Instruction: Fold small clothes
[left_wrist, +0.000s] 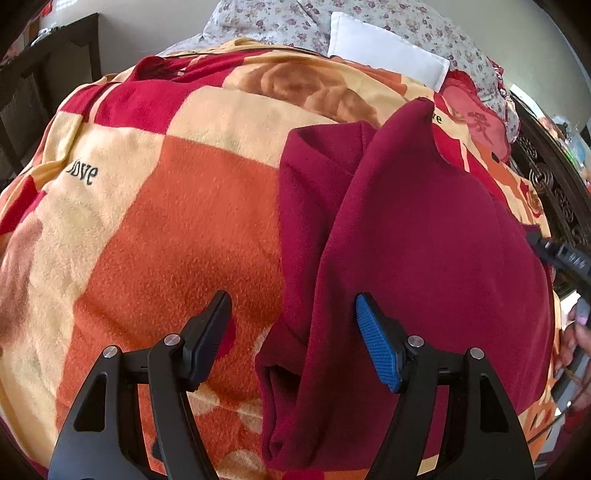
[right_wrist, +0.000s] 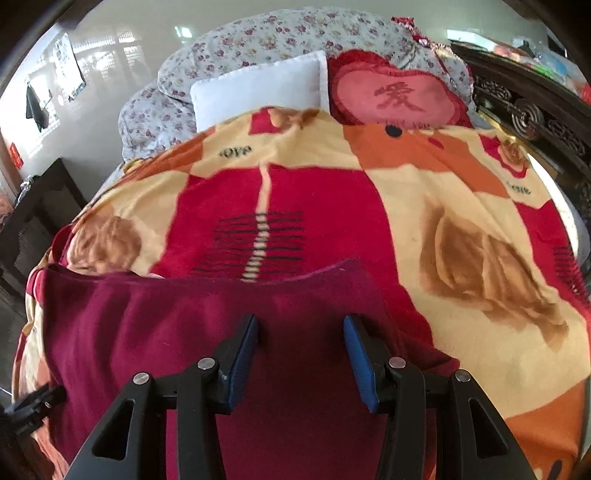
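A dark red garment (left_wrist: 424, 236) lies on the patterned blanket (left_wrist: 155, 229), with one side folded over its middle. My left gripper (left_wrist: 291, 306) is open and empty above the garment's left edge, where a sleeve opening (left_wrist: 280, 376) shows. The right gripper's tip (left_wrist: 561, 254) shows at the garment's right side. In the right wrist view the garment (right_wrist: 155, 325) spreads below my right gripper (right_wrist: 301, 328), which is open and empty just above the cloth. The left gripper (right_wrist: 33, 406) shows at the garment's left edge there.
The blanket (right_wrist: 461, 221) covers a bed. A white pillow (right_wrist: 258, 88), a heart-shaped red cushion (right_wrist: 399, 96) and a floral quilt (right_wrist: 280, 33) lie at the head. A carved dark headboard (right_wrist: 532, 118) runs on the right. A dark wooden table (left_wrist: 48, 74) stands left.
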